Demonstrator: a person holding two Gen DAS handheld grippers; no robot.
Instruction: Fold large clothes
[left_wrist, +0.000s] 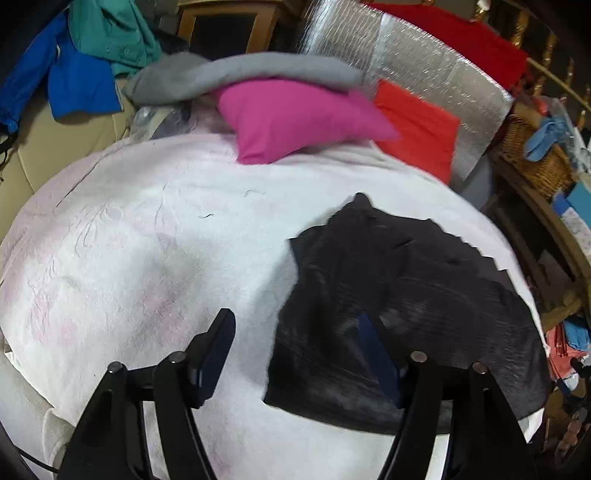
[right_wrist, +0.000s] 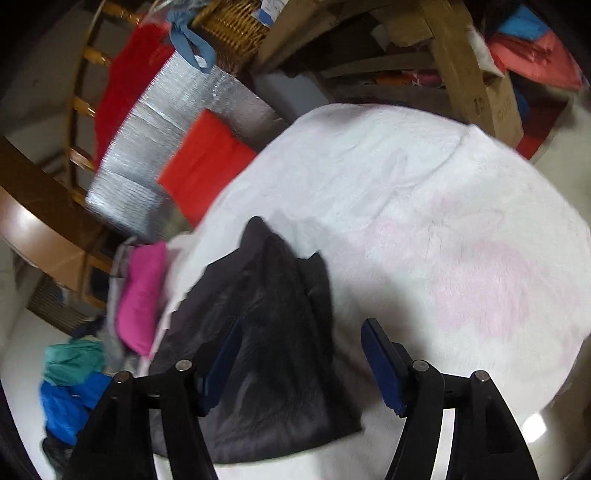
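A black garment (left_wrist: 399, 306) lies bunched and partly folded on a white fluffy blanket (left_wrist: 155, 243). My left gripper (left_wrist: 295, 325) is open above the blanket; its right finger is over the garment's left part, its left finger over bare blanket. In the right wrist view the same black garment (right_wrist: 266, 347) lies under my right gripper (right_wrist: 301, 339), which is open, its left finger over the cloth and its right finger over the white blanket (right_wrist: 443, 229). Neither gripper holds anything.
A pink folded piece (left_wrist: 295, 118), a grey garment (left_wrist: 236, 74) and a red folded piece (left_wrist: 417, 133) lie at the blanket's far edge by a silver foil mat (left_wrist: 424, 74). Blue and teal clothes (left_wrist: 81, 62) lie far left. A wicker basket (left_wrist: 535, 162) and wooden furniture (right_wrist: 461, 62) stand beside.
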